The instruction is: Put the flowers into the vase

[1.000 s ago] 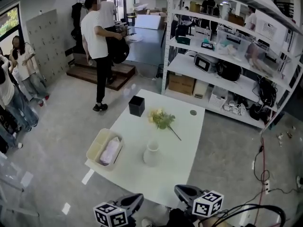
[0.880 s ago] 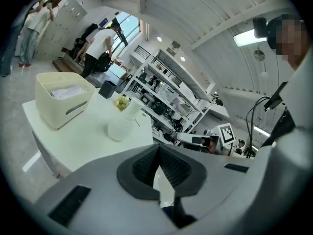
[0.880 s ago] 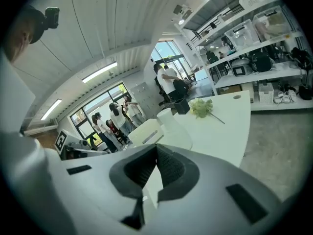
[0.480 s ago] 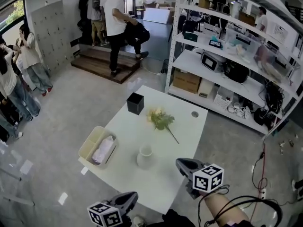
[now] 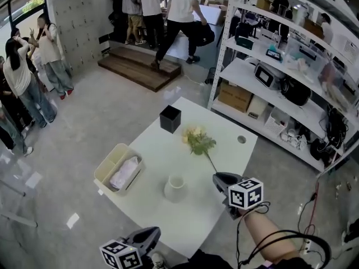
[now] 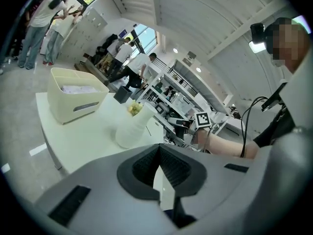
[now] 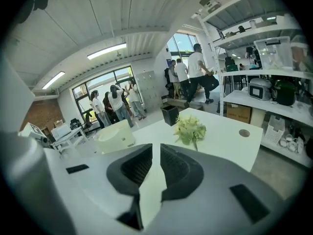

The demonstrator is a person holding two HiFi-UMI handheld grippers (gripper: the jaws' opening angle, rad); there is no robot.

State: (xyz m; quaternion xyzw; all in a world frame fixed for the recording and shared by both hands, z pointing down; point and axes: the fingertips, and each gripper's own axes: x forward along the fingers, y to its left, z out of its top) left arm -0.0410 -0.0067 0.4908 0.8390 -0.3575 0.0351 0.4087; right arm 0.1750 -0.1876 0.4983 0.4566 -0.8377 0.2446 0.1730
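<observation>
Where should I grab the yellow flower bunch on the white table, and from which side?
Probably grip the thin bare stem: the yellow flower bunch lies flat with that stem pointing toward the right tool, whose jaws are opening, empty. Approach low from that side.

The flowers (image 5: pixel 199 142) are a small bunch of pale yellow blooms with green leaves on one thin stem, lying flat near the middle of the white table (image 5: pixel 154 156), heads toward its far side and stem trailing toward its near right edge. The vase (image 5: pixel 175 189) is white and narrow-necked, standing upright and empty on the table's near half, apart from the stem's end.
</observation>
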